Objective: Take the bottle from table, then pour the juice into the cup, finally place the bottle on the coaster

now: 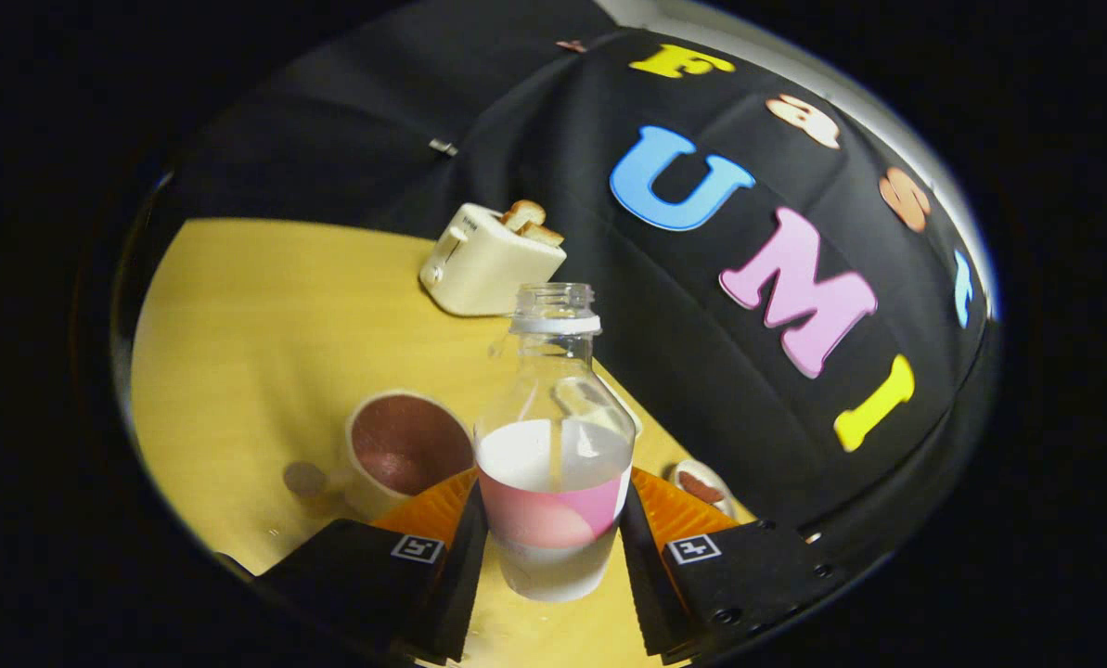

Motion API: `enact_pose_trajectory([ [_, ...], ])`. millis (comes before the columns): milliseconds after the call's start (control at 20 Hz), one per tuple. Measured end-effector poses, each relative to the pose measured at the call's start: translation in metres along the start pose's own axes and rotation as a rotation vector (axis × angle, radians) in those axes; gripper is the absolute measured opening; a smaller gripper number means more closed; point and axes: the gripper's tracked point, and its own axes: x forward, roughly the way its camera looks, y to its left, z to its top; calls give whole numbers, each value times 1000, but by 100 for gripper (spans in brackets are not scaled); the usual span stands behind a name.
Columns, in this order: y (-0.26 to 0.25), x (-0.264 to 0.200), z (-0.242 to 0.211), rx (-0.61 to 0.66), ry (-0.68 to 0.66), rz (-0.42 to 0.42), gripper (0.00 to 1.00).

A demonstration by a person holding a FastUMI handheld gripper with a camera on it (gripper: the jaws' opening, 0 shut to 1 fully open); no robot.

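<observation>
Gripper view: the uncapped juice bottle (553,445) is being clamped by the tongs (553,538), tilted beside the cup (403,447); juice could be spilled onto the tabletop (265,325) if tipped early.

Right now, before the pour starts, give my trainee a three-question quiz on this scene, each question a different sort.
1. True or false: the bottle has its cap on.
2. Multiple choice: where is the mug relative to the held bottle?
A. Beside it, on the table
B. Beyond the toaster
C. Between the tool's fingers
3. Fill in: the tool is shut on the ____.

Key:
1. False. The neck is open, with just a white ring below the threads.
2. A. The mug stands upright beside the bottle, nearer than the toaster, which holds toast.
3. Bottle. Both fingers press its labelled lower body, one on each side.
</observation>
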Motion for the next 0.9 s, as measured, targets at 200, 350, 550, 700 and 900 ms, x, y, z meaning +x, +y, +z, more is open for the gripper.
enact_pose_trajectory([
  [200, -24, -6, 16, 210, -80, 33, 72],
  [350, -48, -8, 36, 347, -191, 27, 72],
  [550, -82, 0, 54, 443, -313, 16, 73],
  [700, -105, 10, 53, 522, -344, -14, 73],
  [900, -131, 33, 39, 573, -368, -61, 73],
])
